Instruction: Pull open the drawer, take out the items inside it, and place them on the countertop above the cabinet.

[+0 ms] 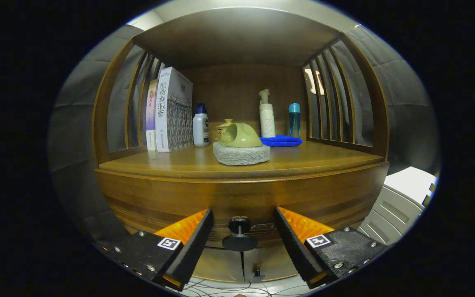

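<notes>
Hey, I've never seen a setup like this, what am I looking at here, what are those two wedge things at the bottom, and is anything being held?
This picture comes from a wide-angle camera riding on a hand-held gripper, looking forward along its two fingers, the wedges you mention. They stand open on either side of a dark drawer knob without touching it, so nothing is held yet. The drawer front looks closed. Above it is the wooden countertop, carrying books, a white bottle with a dark cap, a yellow-green ceramic piece on a grey pad, a pump bottle, a blue bottle and a folded blue cloth.
</notes>
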A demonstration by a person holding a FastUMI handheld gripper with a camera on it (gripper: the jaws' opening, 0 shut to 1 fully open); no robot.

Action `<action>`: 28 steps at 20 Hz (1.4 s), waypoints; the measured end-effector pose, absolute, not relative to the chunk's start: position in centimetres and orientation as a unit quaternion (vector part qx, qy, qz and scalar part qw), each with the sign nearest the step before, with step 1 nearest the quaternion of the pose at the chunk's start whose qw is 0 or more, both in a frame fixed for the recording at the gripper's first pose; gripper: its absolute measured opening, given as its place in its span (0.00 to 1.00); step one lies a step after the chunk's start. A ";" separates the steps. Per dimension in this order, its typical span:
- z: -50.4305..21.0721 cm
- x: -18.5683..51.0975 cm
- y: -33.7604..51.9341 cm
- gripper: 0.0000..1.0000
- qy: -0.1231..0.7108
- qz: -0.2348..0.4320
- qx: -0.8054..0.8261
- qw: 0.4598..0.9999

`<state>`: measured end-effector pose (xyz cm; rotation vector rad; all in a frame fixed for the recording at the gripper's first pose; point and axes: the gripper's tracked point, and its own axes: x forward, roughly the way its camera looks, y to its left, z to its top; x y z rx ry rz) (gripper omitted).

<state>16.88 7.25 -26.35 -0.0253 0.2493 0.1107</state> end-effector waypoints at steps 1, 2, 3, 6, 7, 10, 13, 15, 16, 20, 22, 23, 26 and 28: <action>-26.3 16.4 7.1 0.94 0.135 0.064 -0.014 0.989; -25.3 15.9 6.7 0.95 0.134 0.071 -0.013 0.988; -23.9 15.4 5.9 0.95 0.121 0.073 -0.012 0.990; -17.2 13.1 3.1 0.95 0.059 0.064 -0.007 0.996; -14.4 12.5 1.9 0.94 0.040 0.052 -0.009 0.998; -7.9 9.9 -0.6 0.94 0.025 0.034 -0.028 0.999; -4.4 6.5 -0.4 0.94 0.044 0.050 -0.035 0.997; -2.5 4.2 -0.3 0.94 0.044 0.052 -0.029 0.997; -1.7 2.9 -0.1 0.94 0.040 0.056 -0.020 0.997; 1.1 0.3 -0.3 0.94 0.005 0.040 0.003 0.999; 1.7 0.3 0.2 0.94 0.003 0.045 -0.008 0.999; 2.0 0.6 -0.2 0.94 -0.004 0.037 -0.025 0.999; 1.6 0.8 -2.0 0.94 0.005 -0.016 -0.051 0.999; 1.3 0.7 -0.4 0.94 0.008 0.015 -0.061 0.998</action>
